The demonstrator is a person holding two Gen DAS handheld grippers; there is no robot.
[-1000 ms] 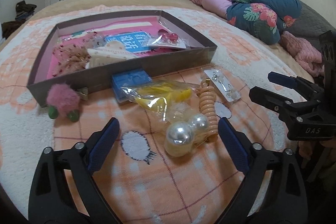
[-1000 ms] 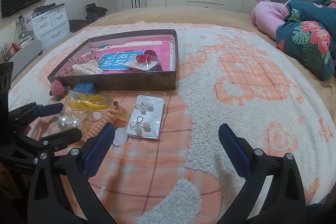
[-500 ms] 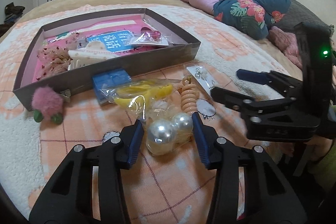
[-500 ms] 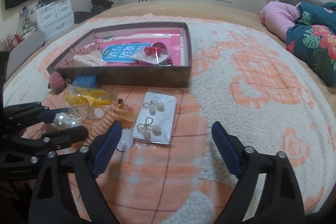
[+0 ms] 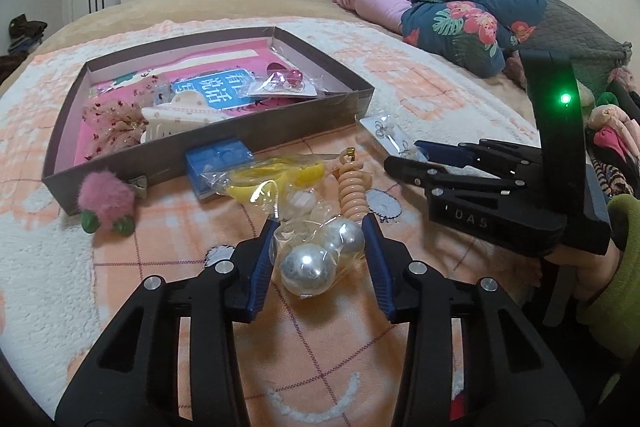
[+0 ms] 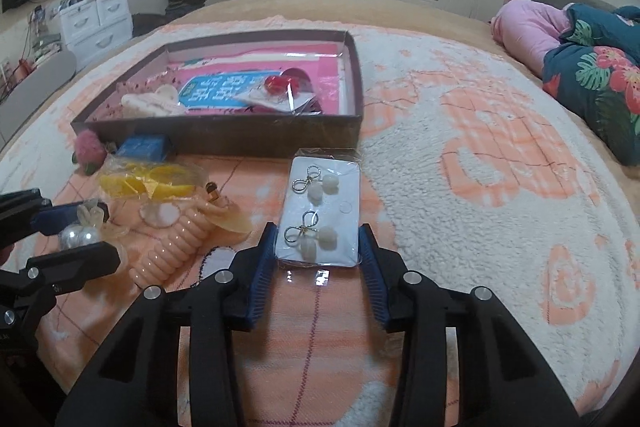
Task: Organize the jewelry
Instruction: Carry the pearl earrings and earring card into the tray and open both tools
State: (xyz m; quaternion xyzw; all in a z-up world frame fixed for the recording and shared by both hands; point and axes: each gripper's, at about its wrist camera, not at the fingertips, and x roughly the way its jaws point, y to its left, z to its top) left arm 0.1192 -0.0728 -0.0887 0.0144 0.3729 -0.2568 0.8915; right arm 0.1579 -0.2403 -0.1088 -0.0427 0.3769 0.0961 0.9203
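Earring card (image 6: 319,215): lay lengthwise between right gripper (image 6: 318,251) pads, just closed onto its edges
Pearl bag (image 5: 318,259): pinched by left gripper (image 5: 320,267)
Box (image 6: 224,137): far

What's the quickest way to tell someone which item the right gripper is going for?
Find the shallow brown cardboard box on the peach-and-white blanket. Just before its right front corner lies a white earring card in a clear sleeve, between the right gripper fingers. Unlike its bulky neighbours, it is flat, holding two gold-looped, white-beaded earring pairs.
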